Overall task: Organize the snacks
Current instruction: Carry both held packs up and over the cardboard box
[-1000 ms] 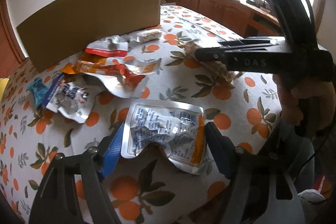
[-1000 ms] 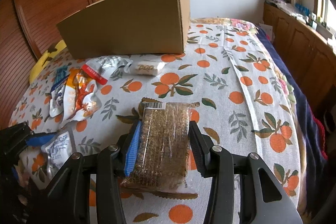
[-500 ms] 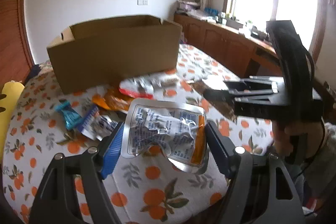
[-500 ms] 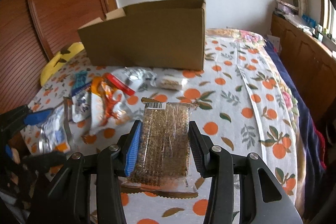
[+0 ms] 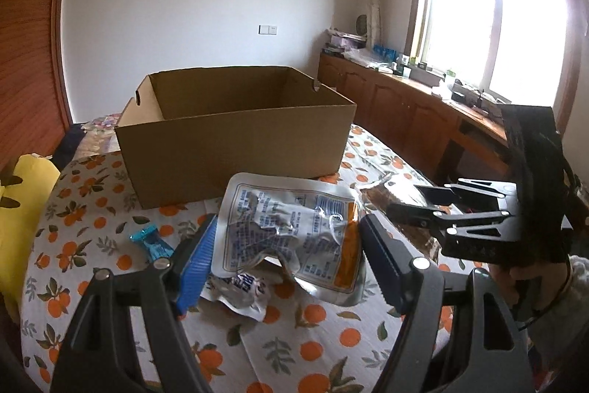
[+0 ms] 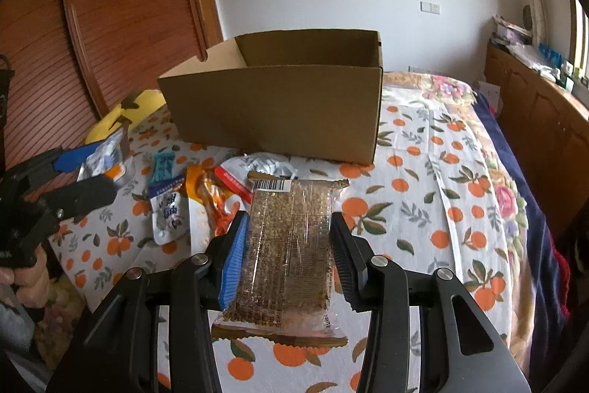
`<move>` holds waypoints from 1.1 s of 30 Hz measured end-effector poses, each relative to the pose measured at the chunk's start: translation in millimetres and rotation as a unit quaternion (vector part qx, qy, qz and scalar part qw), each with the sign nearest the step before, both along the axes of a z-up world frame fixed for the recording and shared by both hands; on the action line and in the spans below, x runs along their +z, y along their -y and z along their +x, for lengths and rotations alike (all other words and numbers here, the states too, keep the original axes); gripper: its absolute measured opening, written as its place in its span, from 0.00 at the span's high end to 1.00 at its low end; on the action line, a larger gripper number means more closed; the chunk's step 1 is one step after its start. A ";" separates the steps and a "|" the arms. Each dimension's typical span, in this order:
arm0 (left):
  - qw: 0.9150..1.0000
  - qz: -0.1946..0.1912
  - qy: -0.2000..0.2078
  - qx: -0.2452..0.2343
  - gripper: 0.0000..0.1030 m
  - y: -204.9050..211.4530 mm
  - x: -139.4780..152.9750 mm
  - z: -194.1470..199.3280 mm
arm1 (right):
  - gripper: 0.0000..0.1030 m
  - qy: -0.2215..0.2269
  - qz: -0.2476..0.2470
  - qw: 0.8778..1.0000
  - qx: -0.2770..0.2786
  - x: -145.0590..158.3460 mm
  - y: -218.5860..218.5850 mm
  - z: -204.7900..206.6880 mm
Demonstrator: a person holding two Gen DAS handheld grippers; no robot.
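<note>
My left gripper [image 5: 285, 245] is shut on a silver foil snack pouch [image 5: 283, 231] and holds it in the air in front of the open cardboard box [image 5: 235, 135]. My right gripper [image 6: 289, 245] is shut on a clear-wrapped brown grain bar [image 6: 289, 253], also lifted, facing the same box [image 6: 279, 105]. The right gripper shows at the right of the left wrist view [image 5: 416, 205]; the left gripper shows at the far left of the right wrist view [image 6: 79, 172]. What lies on the box's floor is hidden.
Loose snacks lie on the orange-print cloth before the box: a blue candy [image 5: 151, 242], a white and blue pouch [image 6: 169, 212], an orange packet [image 6: 211, 194], a red-edged silver pack [image 6: 257, 168]. A yellow cushion [image 6: 121, 113] is left; wooden cabinets [image 5: 405, 113] stand right.
Both grippers have risen with their snacks, so the box's open top now shows. The table snacks have dropped lower in view. Both grips are unchanged.
</note>
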State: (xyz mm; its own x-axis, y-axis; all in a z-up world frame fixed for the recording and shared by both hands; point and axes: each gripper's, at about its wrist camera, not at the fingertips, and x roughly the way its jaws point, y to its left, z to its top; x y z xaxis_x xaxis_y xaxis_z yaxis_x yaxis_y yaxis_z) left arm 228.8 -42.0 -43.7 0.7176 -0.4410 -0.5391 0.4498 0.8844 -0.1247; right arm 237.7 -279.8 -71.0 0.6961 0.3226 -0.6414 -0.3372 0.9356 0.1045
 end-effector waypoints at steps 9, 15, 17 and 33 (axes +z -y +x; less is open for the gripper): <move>1.000 -0.011 0.014 0.014 0.26 -11.5 6.2 27.9 | 0.57 0.007 -0.005 1.000 0.006 4.5 -6.3 10.9; 0.999 -0.018 0.040 0.021 0.26 -18.3 24.9 57.2 | 0.57 0.028 -0.004 1.000 0.010 23.8 -7.5 27.3; 0.998 -0.018 0.047 0.022 0.26 -18.6 29.9 67.7 | 0.57 0.038 -0.006 0.999 0.013 31.9 -9.3 35.4; 0.998 -0.017 0.062 0.025 0.26 -14.3 34.1 161.0 | 0.57 0.087 0.003 0.996 0.035 60.5 -32.3 125.9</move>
State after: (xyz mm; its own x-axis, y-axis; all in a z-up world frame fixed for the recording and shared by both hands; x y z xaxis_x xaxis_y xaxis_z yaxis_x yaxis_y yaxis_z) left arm 389.8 -27.7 -9.6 0.7990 -0.4204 -0.4299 0.4198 0.9019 -0.1017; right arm 363.6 -247.6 -10.5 0.7728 0.3768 -0.5106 -0.4146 0.9090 0.0432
